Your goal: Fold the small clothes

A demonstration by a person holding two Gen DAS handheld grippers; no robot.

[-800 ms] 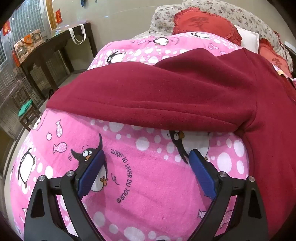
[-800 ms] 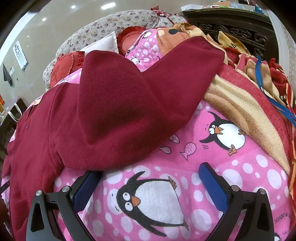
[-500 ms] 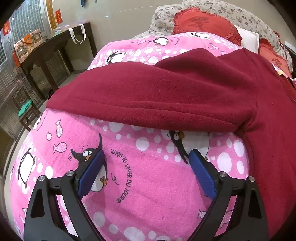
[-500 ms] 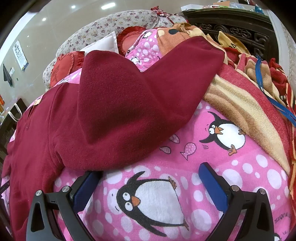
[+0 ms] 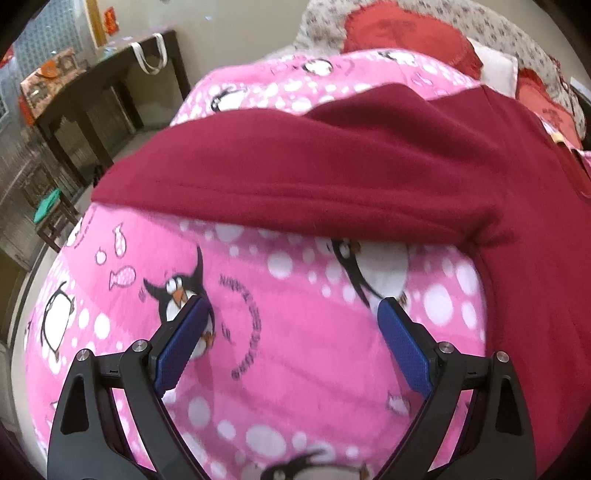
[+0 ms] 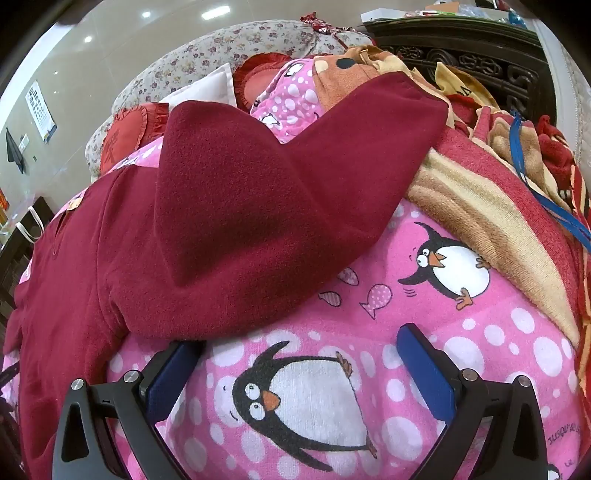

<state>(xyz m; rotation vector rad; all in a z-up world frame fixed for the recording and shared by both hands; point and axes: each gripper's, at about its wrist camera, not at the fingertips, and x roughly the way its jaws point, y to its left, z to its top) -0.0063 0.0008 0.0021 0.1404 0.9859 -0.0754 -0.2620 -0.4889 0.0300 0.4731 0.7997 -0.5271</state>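
Note:
A dark red fleece top (image 5: 369, 162) lies spread on a pink penguin blanket (image 5: 295, 332). Its left sleeve stretches out leftward across the left wrist view. In the right wrist view the top (image 6: 229, 229) has its right sleeve (image 6: 369, 140) reaching up and right onto a striped cloth. My left gripper (image 5: 293, 314) is open and empty, just short of the left sleeve's lower edge. My right gripper (image 6: 299, 341) is open and empty over the blanket (image 6: 406, 314), its left finger tip at the hem of the top.
A beige and red striped cloth pile (image 6: 498, 206) with a blue strap lies at the right. Red cushions (image 5: 406, 33) and a floral headrest sit behind. A dark side table (image 5: 92, 99) and a stool stand left of the bed.
The left wrist view has shifted slightly and blurred, with the gripper a touch further back from the sleeve. The right gripper and the top have not moved.

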